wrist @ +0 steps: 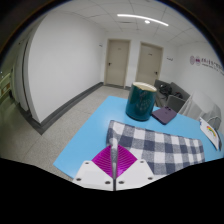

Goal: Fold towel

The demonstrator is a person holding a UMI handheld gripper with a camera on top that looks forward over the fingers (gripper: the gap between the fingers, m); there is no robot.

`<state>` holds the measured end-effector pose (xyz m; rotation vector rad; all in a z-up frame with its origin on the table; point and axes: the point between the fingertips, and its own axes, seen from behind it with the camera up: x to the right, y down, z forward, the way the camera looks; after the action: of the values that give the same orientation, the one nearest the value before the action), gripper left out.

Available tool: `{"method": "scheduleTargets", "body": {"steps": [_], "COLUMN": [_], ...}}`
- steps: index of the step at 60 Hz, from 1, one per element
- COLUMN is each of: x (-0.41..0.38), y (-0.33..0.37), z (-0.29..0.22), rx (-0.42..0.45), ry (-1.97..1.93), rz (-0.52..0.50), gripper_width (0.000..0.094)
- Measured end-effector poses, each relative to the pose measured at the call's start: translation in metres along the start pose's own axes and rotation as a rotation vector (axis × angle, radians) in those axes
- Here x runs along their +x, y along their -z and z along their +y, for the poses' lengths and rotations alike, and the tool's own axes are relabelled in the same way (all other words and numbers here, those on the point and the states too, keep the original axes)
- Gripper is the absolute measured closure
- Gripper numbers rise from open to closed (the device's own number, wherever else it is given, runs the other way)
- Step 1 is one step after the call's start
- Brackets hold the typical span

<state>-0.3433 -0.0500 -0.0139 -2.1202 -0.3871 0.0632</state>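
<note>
A grey and white checked towel lies on a light blue table top, spreading to the right of my fingers. My gripper is at the towel's near left corner. Its two purple pads meet with no gap, and a thin edge of the towel's corner runs up between them. The fingers are shut on that corner. The towel's far right part runs out toward the table's right side.
A dark teal mug stands on the table beyond the towel. A small purple object lies to its right. A white object sits at the far right. Behind are a grey floor, white walls and two doors.
</note>
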Motion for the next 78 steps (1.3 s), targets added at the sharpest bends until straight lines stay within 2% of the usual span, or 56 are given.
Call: {"method": "scheduleTargets", "body": {"steps": [7, 12, 20, 29, 35, 40, 43, 48, 51, 56, 57, 58, 61, 68, 78], "x": [-0.002, 0.011, 0.098, 0.213, 0.278, 0.303, 0.31, 0.317, 0.317, 0.317, 0.316, 0.315, 0.308, 0.284, 0.219], "y": [0.005, 0.027, 0.083, 0.11, 0.098, 0.073, 0.065, 0.063, 0.067, 0.08, 0.083, 0.087, 0.101, 0.14, 0.209], "z": [-0.003, -0.03, -0.087, -0.073, -0.018, 0.029, 0.049, 0.055, 0.052, 0.042, 0.041, 0.04, 0.036, 0.027, 0.02], "rx": [-0.028, 0.018, 0.156, 0.153, 0.035, -0.09, -0.133, -0.121, -0.114, -0.098, -0.099, -0.099, -0.092, -0.056, -0.012], "ry": [-0.011, -0.094, -0.183, -0.256, -0.245, -0.277, -0.312, -0.338, -0.341, -0.332, -0.33, -0.329, -0.334, -0.349, -0.367], "rz": [-0.069, -0.125, -0.053, 0.084, 0.197, 0.226, 0.228, 0.225, 0.231, 0.261, 0.263, 0.268, 0.269, 0.277, 0.239], "gripper_width": [0.0929, 0.093, 0.0925, 0.0914, 0.0906, 0.0904, 0.09, 0.0811, 0.0706, 0.0239, 0.0102, 0.007, 0.0127, 0.0103, 0.0104]}}
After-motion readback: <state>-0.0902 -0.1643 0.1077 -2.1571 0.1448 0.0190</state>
